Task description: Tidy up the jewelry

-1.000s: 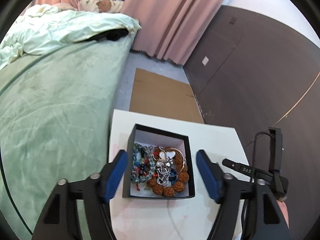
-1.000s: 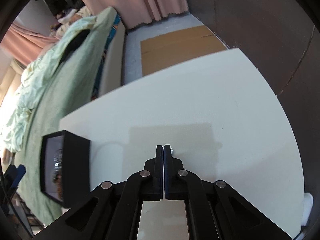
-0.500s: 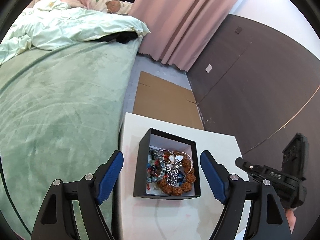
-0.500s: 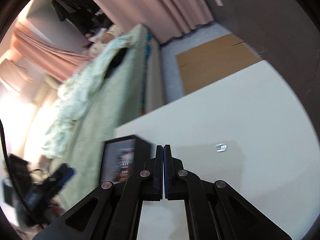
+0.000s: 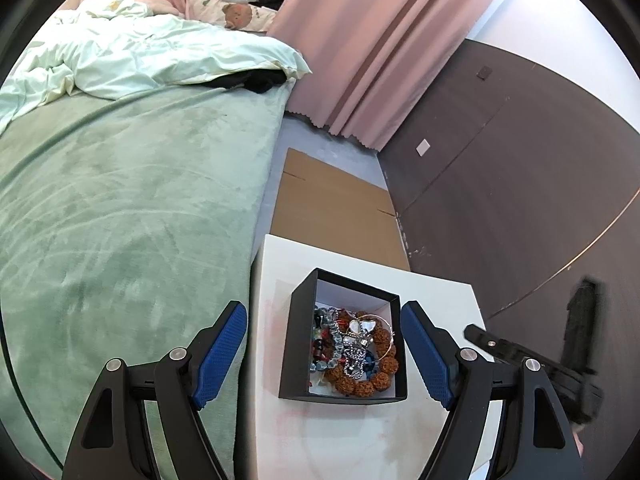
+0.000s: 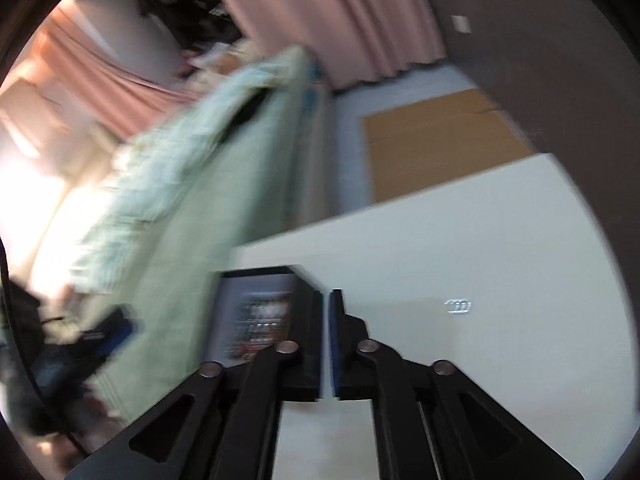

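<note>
At the left lies a bed [image 5: 120, 208] under a green cover, right beside the white table [image 5: 360, 440]. The left gripper [image 5: 324, 354] is held tilted downward over the table with its blue pads spread wide to either side of the black box [image 5: 298, 344]; nothing is pressed between them, and the straddling stance is judged to be a way of framing or steadying the box while it is worked from. The jewelry [image 5: 354, 350], a tangle of brown beads, silver pieces and a thin bangle, is heaped inside the box. The right gripper [image 6: 326, 336] is pointed steeply down past the box's near corner; its jaws have just been opening and stand a narrow slit apart with nothing seen between them. Further right, a small silver piece [image 6: 458, 306] lies alone on the bare tabletop, well apart from the box, judged to be an item already sorted out.
</note>
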`<act>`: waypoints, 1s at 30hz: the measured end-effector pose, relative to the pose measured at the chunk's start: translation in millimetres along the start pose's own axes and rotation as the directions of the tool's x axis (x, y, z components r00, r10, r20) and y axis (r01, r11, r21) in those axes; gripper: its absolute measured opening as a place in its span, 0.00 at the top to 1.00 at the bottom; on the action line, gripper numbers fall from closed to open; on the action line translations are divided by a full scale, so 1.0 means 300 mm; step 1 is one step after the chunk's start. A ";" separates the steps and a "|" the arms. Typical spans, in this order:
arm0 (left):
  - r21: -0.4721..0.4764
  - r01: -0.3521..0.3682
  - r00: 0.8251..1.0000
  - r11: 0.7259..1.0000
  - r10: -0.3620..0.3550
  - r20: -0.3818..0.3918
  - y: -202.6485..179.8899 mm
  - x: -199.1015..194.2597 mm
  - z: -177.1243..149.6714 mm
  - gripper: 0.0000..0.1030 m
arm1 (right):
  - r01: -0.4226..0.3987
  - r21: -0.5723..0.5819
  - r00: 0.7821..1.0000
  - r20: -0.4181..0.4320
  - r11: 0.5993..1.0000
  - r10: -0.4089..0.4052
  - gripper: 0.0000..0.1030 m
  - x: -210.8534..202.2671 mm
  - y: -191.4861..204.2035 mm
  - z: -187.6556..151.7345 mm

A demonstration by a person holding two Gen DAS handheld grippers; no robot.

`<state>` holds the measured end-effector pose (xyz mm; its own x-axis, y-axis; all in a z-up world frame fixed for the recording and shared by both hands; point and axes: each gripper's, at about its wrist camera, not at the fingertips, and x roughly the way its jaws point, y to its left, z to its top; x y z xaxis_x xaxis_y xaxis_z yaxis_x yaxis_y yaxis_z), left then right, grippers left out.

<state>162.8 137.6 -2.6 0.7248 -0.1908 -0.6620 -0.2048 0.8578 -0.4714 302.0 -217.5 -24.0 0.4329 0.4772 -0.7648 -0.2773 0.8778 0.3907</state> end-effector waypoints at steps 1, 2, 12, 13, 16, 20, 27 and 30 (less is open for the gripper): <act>0.001 0.000 1.000 1.000 0.000 0.001 0.001 -0.003 0.002 0.23 | 0.051 0.009 0.999 -0.014 0.999 -0.051 0.68 0.020 -0.029 0.005; 0.002 0.001 1.000 1.000 -0.001 0.003 0.001 -0.004 0.004 0.23 | 0.069 0.017 0.998 -0.015 0.997 -0.069 0.65 0.026 -0.046 0.005; -0.004 -0.017 1.000 1.000 0.017 -0.013 -0.001 0.029 0.018 0.22 | 0.222 0.015 0.968 -0.121 0.975 -0.218 0.65 0.160 -0.146 0.019; -0.005 -0.017 1.000 1.000 0.017 -0.019 -0.002 0.036 0.018 0.22 | 0.236 0.013 0.965 -0.124 0.972 -0.232 0.65 0.167 -0.149 0.018; -0.005 -0.016 0.999 1.000 0.015 -0.028 -0.005 0.049 0.021 0.22 | 0.258 0.010 0.958 -0.136 0.966 -0.254 0.65 0.180 -0.166 0.019; -0.018 -0.011 0.999 1.000 0.011 -0.031 -0.005 0.060 0.024 0.12 | 0.279 0.000 0.947 -0.167 0.960 -0.275 0.65 0.205 -0.183 0.008; -0.027 0.006 1.000 1.000 -0.007 -0.020 -0.007 0.053 0.027 0.06 | 0.356 -0.057 0.920 -0.155 0.933 -0.361 0.81 0.220 -0.175 -0.001; -0.031 0.006 1.000 1.000 -0.007 -0.027 -0.003 0.051 0.024 0.06 | 0.357 -0.046 0.920 -0.153 0.933 -0.360 0.86 0.211 -0.187 -0.002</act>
<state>178.9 137.5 -8.3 0.7084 -0.2093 -0.6741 -0.2207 0.8415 -0.4931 344.4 -236.7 -94.6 0.3666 0.1165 -0.9230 -0.1438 0.9873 0.0674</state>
